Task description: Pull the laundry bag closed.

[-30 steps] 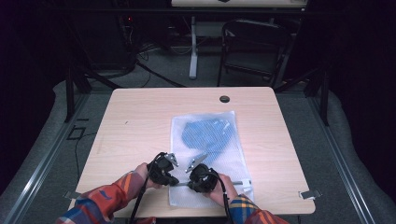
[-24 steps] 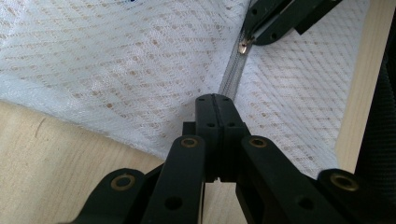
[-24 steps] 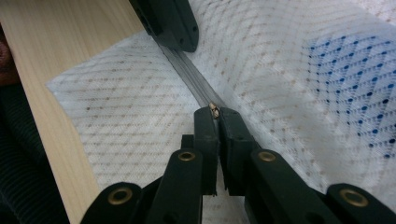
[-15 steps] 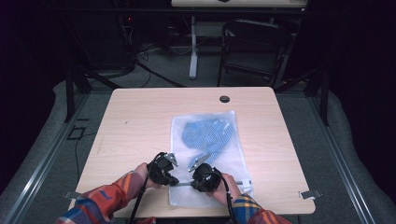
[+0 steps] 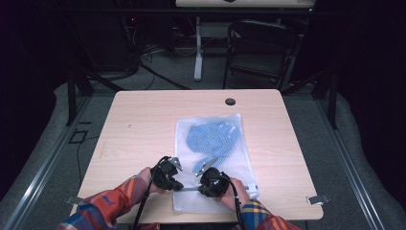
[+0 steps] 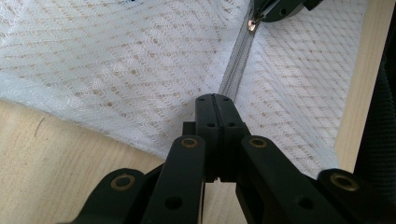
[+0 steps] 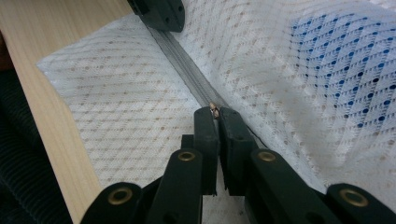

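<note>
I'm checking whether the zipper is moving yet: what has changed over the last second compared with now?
Hardly anything. The right gripper, shut on the zipper pull, may have edged slightly along the zipper; too little to be sure. The left gripper stays clamped on the mesh bag at the zipper's end. The bag, the blue cloth inside it and the table lie as before.

No text, label, brand or number can be read anywhere.
</note>
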The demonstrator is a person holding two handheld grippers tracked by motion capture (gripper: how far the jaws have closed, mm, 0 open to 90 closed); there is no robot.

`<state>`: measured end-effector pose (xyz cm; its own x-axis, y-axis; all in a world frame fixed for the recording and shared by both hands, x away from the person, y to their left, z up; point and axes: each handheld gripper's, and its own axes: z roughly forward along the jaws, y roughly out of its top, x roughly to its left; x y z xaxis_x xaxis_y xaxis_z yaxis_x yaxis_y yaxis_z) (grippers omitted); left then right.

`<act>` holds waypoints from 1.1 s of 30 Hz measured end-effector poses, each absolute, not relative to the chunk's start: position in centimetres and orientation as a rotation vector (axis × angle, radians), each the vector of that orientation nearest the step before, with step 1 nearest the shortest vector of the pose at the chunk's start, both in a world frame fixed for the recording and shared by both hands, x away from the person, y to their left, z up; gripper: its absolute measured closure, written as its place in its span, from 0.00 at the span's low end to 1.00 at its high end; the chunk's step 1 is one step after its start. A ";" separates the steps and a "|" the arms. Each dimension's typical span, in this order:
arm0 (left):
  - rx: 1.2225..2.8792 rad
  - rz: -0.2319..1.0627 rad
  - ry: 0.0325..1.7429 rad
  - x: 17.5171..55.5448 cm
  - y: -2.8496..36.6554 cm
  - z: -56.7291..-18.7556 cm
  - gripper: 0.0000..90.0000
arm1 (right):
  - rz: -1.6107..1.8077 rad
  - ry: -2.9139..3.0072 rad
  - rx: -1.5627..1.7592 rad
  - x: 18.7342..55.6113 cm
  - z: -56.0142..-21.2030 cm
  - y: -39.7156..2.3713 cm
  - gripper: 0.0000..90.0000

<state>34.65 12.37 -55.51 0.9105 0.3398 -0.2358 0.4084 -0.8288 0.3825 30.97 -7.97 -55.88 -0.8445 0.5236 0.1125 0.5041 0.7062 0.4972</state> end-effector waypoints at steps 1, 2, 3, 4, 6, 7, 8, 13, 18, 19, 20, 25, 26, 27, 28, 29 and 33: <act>2.641 -0.221 0.541 34.7 12.4 -55.5 1.00 | 0.810 2.874 0.858 31.0 -55.8 -8.0 0.97; 2.639 -0.223 0.541 34.7 12.4 -55.5 1.00 | 0.821 2.868 0.865 31.0 -55.9 -8.1 0.97; 2.648 -0.202 0.545 34.6 12.4 -55.6 1.00 | 0.820 2.865 0.866 31.0 -55.9 -8.1 0.97; 2.642 -0.204 0.552 34.6 12.4 -55.6 1.00 | 0.810 2.869 0.859 31.0 -55.9 -8.1 0.97; 2.640 -0.216 0.554 34.7 12.5 -55.6 1.00 | 0.813 2.864 0.866 31.0 -55.9 -8.2 0.97; 2.640 -0.214 0.554 34.7 12.5 -55.6 1.00 | 0.817 2.867 0.871 31.0 -55.9 -8.3 0.97; 2.639 -0.212 0.552 34.7 12.5 -55.6 1.00 | 0.812 2.867 0.868 31.0 -55.9 -8.3 0.97; 2.639 -0.212 0.553 34.7 12.5 -55.6 1.00 | 0.808 2.865 0.875 30.9 -55.9 -8.5 0.97; 2.639 -0.213 0.554 34.7 12.5 -55.6 1.00 | 0.788 2.871 0.875 31.0 -55.7 -8.9 0.97; 2.638 -0.213 0.554 34.7 12.5 -55.6 1.00 | 0.794 2.867 0.886 30.9 -55.8 -9.1 0.97; 2.638 -0.213 0.554 34.7 12.5 -55.6 1.00 | 0.795 2.865 0.885 30.9 -55.8 -9.2 0.97; 2.637 -0.213 0.556 34.7 12.5 -55.6 1.00 | 0.788 2.863 0.902 30.9 -55.8 -9.7 0.97; 2.639 -0.212 0.554 34.7 12.5 -55.6 1.00 | 0.781 2.865 0.895 31.0 -55.7 -9.8 0.97; 2.638 -0.213 0.556 34.7 12.5 -55.6 1.00 | 0.788 2.859 0.903 30.9 -55.7 -9.9 0.97; 2.638 -0.213 0.556 34.7 12.5 -55.6 1.00 | 0.784 2.859 0.909 30.9 -55.7 -10.0 0.97; 2.638 -0.213 0.556 34.7 12.5 -55.6 1.00 | 0.778 2.862 0.906 31.0 -55.7 -10.1 0.97; 2.637 -0.213 0.556 34.7 12.5 -55.6 1.00 | 0.781 2.857 0.920 30.9 -55.7 -10.4 0.97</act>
<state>34.70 12.47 -55.61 0.9076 0.3488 -0.2338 0.4156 -0.8251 0.3828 30.91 -10.41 -55.68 -0.8234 0.5563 0.1124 0.5361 0.6973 0.4759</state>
